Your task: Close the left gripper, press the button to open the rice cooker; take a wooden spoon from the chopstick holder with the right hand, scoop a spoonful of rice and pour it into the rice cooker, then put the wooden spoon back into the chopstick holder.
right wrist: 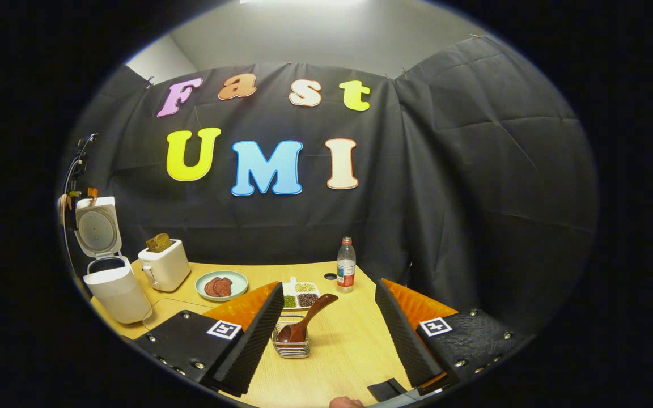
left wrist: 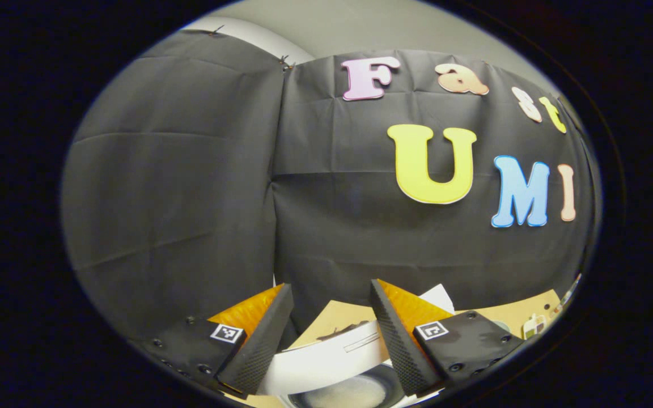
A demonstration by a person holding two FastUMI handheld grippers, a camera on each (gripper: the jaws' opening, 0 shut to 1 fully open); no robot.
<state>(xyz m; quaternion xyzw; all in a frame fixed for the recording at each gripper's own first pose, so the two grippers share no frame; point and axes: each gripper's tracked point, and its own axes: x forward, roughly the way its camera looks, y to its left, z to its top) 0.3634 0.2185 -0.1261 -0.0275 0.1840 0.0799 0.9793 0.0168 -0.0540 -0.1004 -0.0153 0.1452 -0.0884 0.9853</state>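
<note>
In the right gripper view the white rice cooker (right wrist: 112, 290) stands at the table's left end with its lid (right wrist: 97, 226) swung up. A wooden spoon (right wrist: 309, 317) leans in the wire chopstick holder (right wrist: 291, 344) on the table, bowl down and handle pointing up to the right. My right gripper (right wrist: 327, 290) hangs open above and in front of the holder, touching nothing. My left gripper (left wrist: 331, 292) is open just over the rice cooker (left wrist: 326, 362), whose dark inner pot (left wrist: 349, 392) shows pale contents between the fingers.
Along the back of the wooden table (right wrist: 349, 351) stand a white toaster (right wrist: 163, 266), a plate (right wrist: 221, 285) of reddish food, a divided dish (right wrist: 299, 294) of beans and a water bottle (right wrist: 346, 265). A cable runs from the cooker across the table.
</note>
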